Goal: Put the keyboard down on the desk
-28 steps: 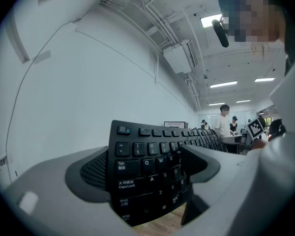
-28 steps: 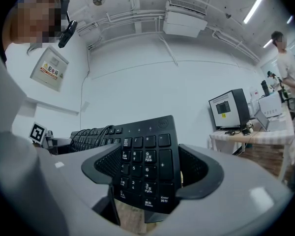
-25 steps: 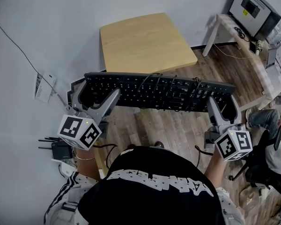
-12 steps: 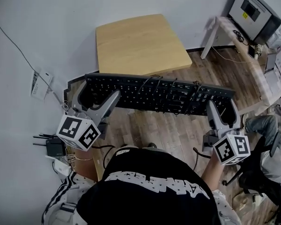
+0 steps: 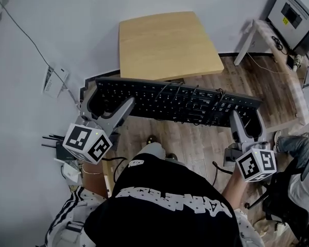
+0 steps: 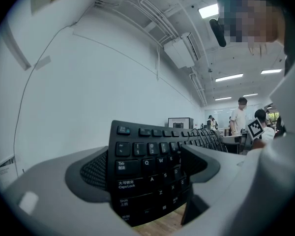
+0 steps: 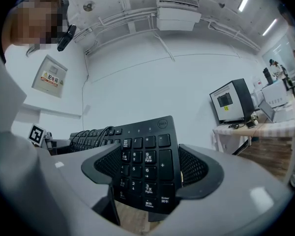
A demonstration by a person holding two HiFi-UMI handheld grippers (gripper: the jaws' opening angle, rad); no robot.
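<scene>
- Plainly, the keyboard (image 5: 177, 103) is up in the air, carried lengthwise between the person's two tools, not resting on anything.
- The left gripper (image 5: 101, 101) pinches the keyboard's left end. Its own view shows the jaws closed over the Tab and Caps Lock corner, with keys filling the gap between them.
- The right gripper (image 5: 248, 118) does the same at the far end, its jaws clamped across the number pad.
- A dark cable (image 5: 193, 93) loops loosely over the key rows near the middle.
- From above, the keyboard hangs over the wooden floor (image 5: 195, 143), just short of the desk (image 5: 165, 45). Only its far edge appears to meet the desk's near edge, and I can't tell the height between them.
- My reading is that the setting-down is not finished, since both ends are gripped and no part of the keyboard sits on the light wooden top.
- What remains, as I judge it, is to bring it forward over the desk, lower it level so both ends land together, and then let both claws spread off the ends.
</scene>
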